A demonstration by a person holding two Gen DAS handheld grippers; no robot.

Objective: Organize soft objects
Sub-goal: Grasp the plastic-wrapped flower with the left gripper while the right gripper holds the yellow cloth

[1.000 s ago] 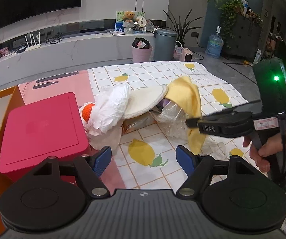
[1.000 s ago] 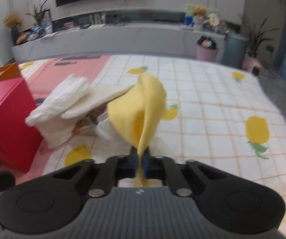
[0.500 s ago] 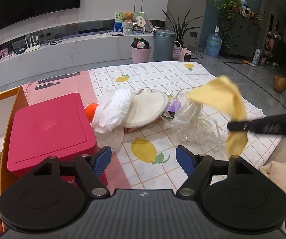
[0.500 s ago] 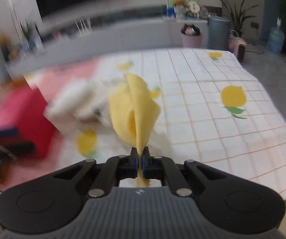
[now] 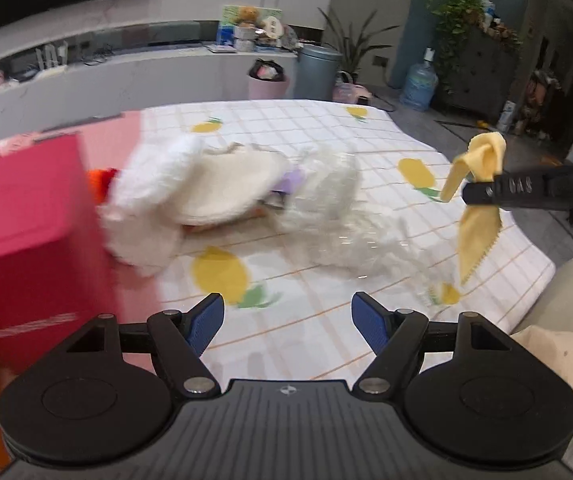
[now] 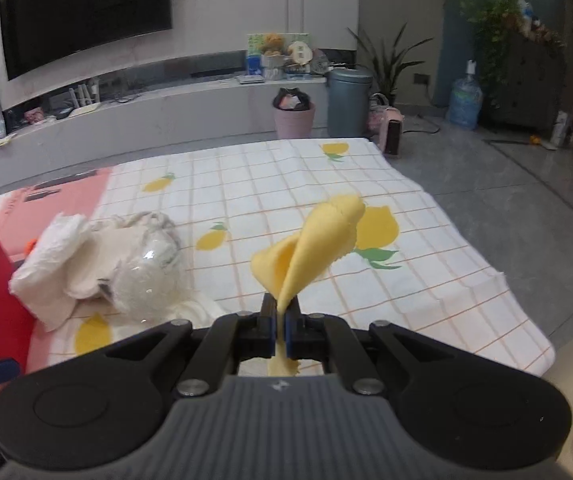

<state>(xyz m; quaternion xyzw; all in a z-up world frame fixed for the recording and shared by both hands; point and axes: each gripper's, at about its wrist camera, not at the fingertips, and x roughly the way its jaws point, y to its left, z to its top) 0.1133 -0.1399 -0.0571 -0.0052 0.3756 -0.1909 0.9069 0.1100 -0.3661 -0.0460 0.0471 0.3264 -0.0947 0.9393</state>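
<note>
My right gripper [image 6: 281, 322] is shut on a yellow cloth [image 6: 310, 248] and holds it in the air above the lemon-print tablecloth [image 6: 270, 184]. It also shows at the right of the left wrist view [image 5: 466, 194] with the yellow cloth [image 5: 480, 220] hanging from it. My left gripper [image 5: 288, 318] is open and empty above the table's front part. A pile of soft things lies left of middle: a white folded cloth [image 6: 52, 252], a cream round pad [image 5: 226, 186] and a clear plastic bag [image 6: 146, 280].
A red box [image 5: 26, 236] stands at the left next to the pile. An orange item [image 5: 100, 182] peeks out between box and pile. The table's right edge [image 6: 498, 276] drops to the grey floor. Bins and a plant stand beyond the table.
My right gripper has carried the yellow cloth away from the pile, to the right and up. The left gripper has shifted slightly and stays open.
</note>
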